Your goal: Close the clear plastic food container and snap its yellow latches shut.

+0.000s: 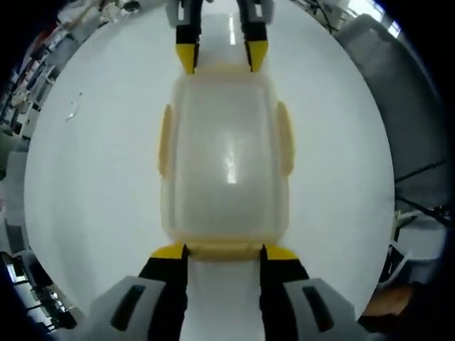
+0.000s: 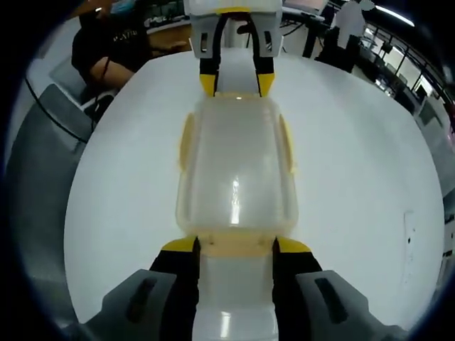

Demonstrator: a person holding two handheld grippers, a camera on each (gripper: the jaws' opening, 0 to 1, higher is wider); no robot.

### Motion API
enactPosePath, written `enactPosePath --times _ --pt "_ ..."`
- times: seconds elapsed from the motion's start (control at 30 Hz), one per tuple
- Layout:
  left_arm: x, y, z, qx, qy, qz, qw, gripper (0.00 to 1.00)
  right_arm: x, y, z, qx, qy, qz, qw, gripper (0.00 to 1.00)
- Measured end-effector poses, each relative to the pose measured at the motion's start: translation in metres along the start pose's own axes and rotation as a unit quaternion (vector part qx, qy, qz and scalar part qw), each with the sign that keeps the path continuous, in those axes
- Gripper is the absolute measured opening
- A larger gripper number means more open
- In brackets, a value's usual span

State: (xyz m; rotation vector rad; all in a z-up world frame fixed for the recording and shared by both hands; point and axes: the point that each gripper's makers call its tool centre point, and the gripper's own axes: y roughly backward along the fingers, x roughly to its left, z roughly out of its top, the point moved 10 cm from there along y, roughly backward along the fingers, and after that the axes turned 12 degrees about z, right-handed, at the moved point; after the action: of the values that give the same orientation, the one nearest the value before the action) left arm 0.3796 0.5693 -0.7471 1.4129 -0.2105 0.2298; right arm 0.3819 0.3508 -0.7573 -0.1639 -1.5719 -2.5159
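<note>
A clear plastic container (image 1: pixel 226 156) (image 2: pixel 236 170) lies in the middle of a white round table (image 1: pixel 92 177) (image 2: pixel 355 177), its lid resting on top. Yellow latches (image 1: pixel 165 138) (image 2: pixel 286 142) stick out along both long sides. My left gripper (image 1: pixel 225 252) stands open at one short end, its yellow fingertips (image 1: pixel 170 250) on either side of that end's latch (image 1: pixel 225 249). My right gripper (image 2: pixel 236 246) stands open at the opposite end in the same way, its fingertips (image 2: pixel 291 246) flanking the end latch (image 2: pixel 236 245). Each gripper appears at the top of the other's view, the right gripper (image 1: pixel 221 57) and the left gripper (image 2: pixel 236 84).
A grey chair (image 1: pixel 398 106) (image 2: pixel 43 142) stands close to the table's edge. A person in black (image 2: pixel 106 50) sits beyond the far edge, and another person (image 2: pixel 348 28) stands further back. Cluttered benches (image 1: pixel 28 78) line the room.
</note>
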Motion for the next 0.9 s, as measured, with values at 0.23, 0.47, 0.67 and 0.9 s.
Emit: enactPosePath --times 0.23,0.47,0.67,0.9 --pt "-0.001 0.001 -0.001 -0.009 0.002 -0.002 1.0 0.33 0.002 0.0 0.0 0.0 -0.003 0.0 1.0 0.36" --pt "-0.005 0.006 -0.002 -0.001 0.007 -0.012 0.9999 0.33 0.005 0.003 0.003 -0.013 -0.005 0.018 0.9997 0.36" --pt "-0.011 0.023 -0.003 -0.004 0.02 -0.007 0.9998 0.33 0.011 0.012 0.008 -0.023 0.011 0.022 0.9994 0.36" --pt "-0.018 0.046 0.0 0.005 0.029 0.01 0.9995 0.33 0.022 0.028 0.015 -0.035 0.031 0.019 0.9987 0.36"
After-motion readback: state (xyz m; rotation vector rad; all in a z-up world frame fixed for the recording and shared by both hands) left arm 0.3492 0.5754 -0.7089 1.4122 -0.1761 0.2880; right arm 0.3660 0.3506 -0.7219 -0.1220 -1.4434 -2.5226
